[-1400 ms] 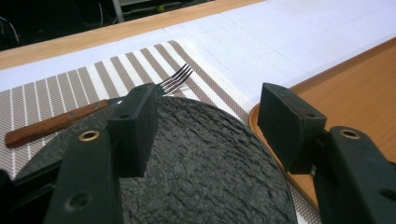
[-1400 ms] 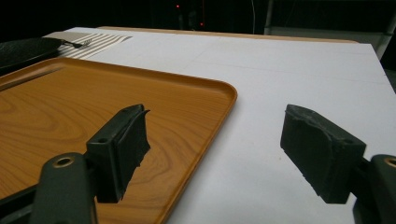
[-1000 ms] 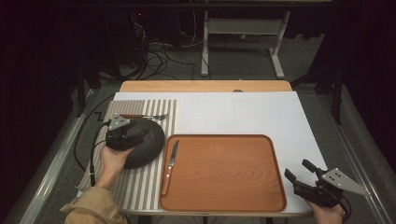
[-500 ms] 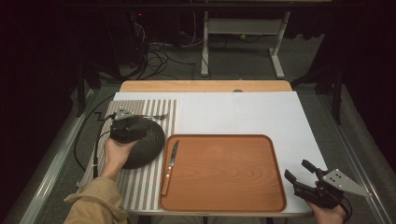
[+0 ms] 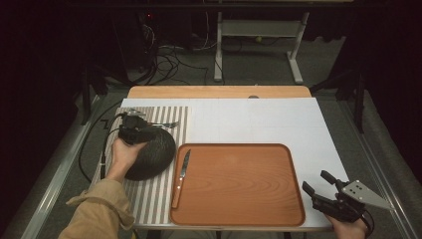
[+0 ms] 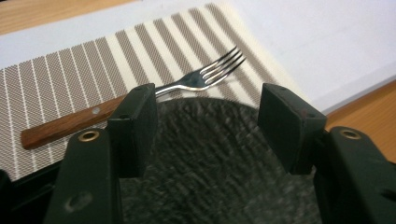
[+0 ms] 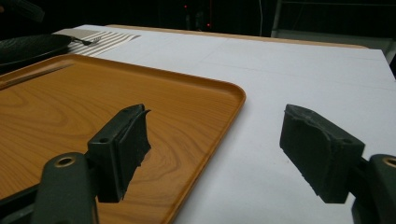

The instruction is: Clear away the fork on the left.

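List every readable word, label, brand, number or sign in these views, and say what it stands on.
None can be read: the fork, knife, dark plate, wooden tray, striped placemat and white table cover show no text.
Small red lights glow behind the table; no characters are legible there.

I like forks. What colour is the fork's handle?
Brown wood, with a shiny silver metal head; the fork shows best in the left gripper view.

1. The table (image 5: 259,124) has a white top with a wooden strip along its far edge.
2. A striped placemat (image 5: 169,119) lies on it beneath the left gripper (image 5: 133,125).
3. An orange tray (image 5: 239,184) lies between the two grippers, its corner just beside the right gripper (image 5: 316,185).
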